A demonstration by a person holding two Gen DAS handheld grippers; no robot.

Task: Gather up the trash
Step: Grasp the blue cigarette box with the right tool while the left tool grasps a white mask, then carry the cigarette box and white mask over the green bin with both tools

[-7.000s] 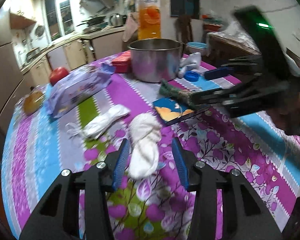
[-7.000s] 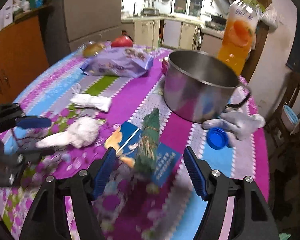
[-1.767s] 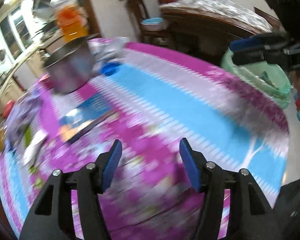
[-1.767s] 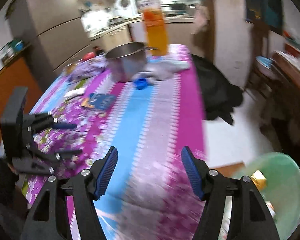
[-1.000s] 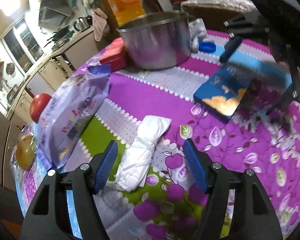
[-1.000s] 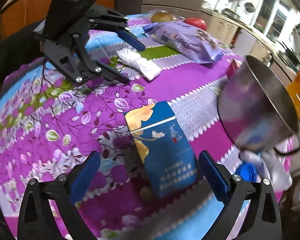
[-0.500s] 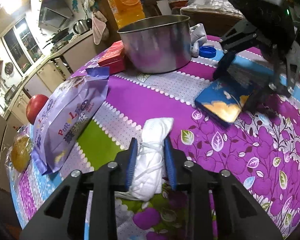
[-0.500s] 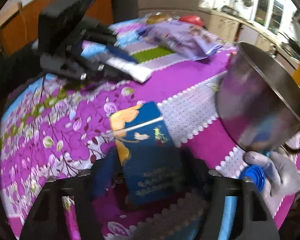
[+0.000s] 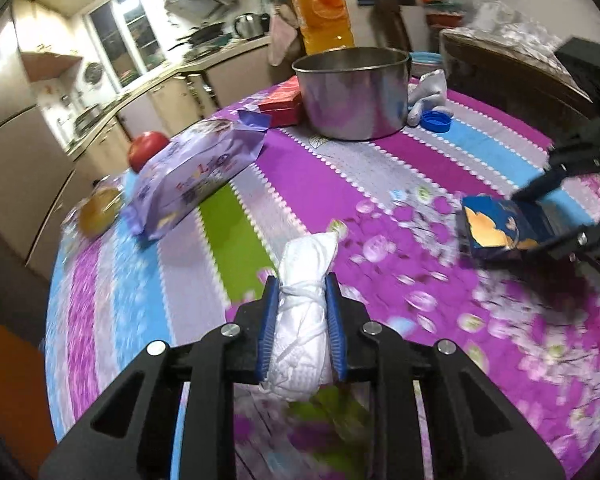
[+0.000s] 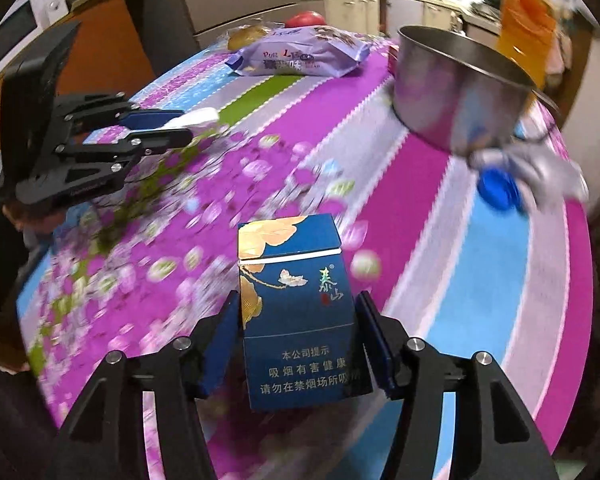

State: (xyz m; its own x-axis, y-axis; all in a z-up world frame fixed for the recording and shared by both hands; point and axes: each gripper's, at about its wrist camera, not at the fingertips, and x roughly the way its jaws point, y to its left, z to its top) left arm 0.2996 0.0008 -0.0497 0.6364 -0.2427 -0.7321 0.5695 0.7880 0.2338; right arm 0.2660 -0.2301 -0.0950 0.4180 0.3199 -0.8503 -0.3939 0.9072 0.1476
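**A:** Start close in. What does each tool have?

**B:** The left tool point(image 9: 302, 330) is clamped on a white knotted cloth bundle point(image 9: 300, 320). The blue pads press its sides, and its long axis runs straight out along the fingers, one end poking past the tips. The right tool point(image 10: 296, 344) has a dark blue cardboard cigarette pack with gold leaf print point(image 10: 298, 312) between its jaws, which are closing; the pads sit against the pack's two narrow sides, its length likewise pointing ahead.

**A:** Both off the bench?

**B:** They look lifted just above the purple flowered tablecloth on the bench point(image 9: 380, 184), though the blur makes the gap hard to judge.

**A:** So what does the coming move turn on?

**B:** Both pieces lie in line with their tools, so I judge a carry and tip-forward release suits them. No bin shows in either view, so which hand is nearer to it cannot be told.

**A:** And farther off?

**B:** A blue plastic bottle cap point(image 9: 435, 121) beside the steel pot point(image 9: 354, 92), nearer the right tool's side.
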